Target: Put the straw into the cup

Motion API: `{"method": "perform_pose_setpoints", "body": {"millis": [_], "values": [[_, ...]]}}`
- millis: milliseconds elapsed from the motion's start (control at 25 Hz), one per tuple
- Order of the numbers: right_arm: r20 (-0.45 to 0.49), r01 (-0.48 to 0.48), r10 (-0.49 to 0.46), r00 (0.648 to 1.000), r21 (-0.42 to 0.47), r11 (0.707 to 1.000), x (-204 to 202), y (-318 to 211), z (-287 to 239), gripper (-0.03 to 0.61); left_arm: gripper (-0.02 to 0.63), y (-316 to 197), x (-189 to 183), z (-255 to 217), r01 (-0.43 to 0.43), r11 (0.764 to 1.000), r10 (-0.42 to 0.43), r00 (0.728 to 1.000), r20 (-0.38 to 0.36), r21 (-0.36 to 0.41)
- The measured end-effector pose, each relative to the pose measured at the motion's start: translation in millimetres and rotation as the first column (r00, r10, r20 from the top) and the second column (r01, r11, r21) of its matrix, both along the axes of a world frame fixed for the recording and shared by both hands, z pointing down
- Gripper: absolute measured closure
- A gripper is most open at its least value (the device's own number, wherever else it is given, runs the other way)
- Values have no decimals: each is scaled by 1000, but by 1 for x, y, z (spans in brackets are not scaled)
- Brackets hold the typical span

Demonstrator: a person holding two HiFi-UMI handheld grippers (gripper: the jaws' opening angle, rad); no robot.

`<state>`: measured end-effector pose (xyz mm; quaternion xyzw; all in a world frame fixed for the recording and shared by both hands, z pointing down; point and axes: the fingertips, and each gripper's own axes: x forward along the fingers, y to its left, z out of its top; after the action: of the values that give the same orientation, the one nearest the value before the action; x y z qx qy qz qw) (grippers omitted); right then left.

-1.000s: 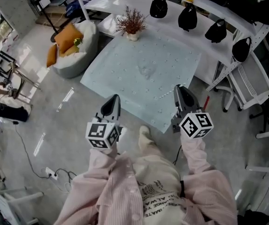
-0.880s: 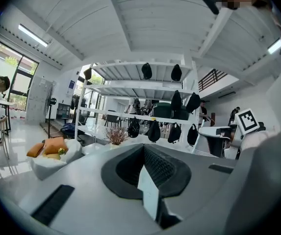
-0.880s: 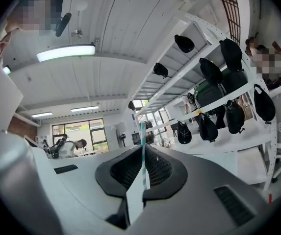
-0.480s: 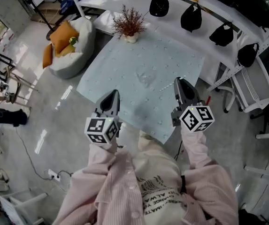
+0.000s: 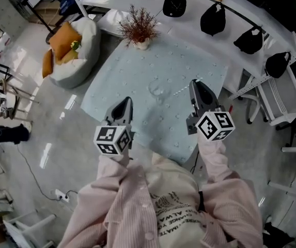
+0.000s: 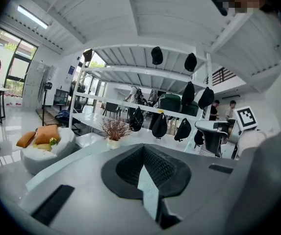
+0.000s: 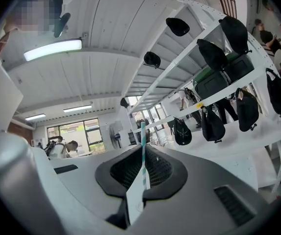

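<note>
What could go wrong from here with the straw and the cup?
The cup is clear and faint against the pale tablecloth, so the straw in the right claw may miss its mouth. The left claw is shut and off the cup, so a poke at the rim could tip it.

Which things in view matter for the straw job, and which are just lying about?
For the job:
straw, clamped in the right gripper
clear cup, faint, on the table

Just about:
potted plant
black caps hanging behind
beanbag with orange cushions
left gripper, shut, empty
</note>
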<state>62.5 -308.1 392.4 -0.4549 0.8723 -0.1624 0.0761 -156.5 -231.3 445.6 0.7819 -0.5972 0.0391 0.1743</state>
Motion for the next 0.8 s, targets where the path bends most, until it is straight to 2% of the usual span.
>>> {"method": "perform_pose_setpoints", "body": {"millis": [440,800], "values": [[-1,1,-2,1000,-49,999,-34,-52,27,566,614,-45,-6,33,-44,996,43,999,-23,-72],[-18,-1,-2,1000,-118,993,-62,-82,75,566,614,-76,-6,83,-110,978,96,992,-85,-175]]}}
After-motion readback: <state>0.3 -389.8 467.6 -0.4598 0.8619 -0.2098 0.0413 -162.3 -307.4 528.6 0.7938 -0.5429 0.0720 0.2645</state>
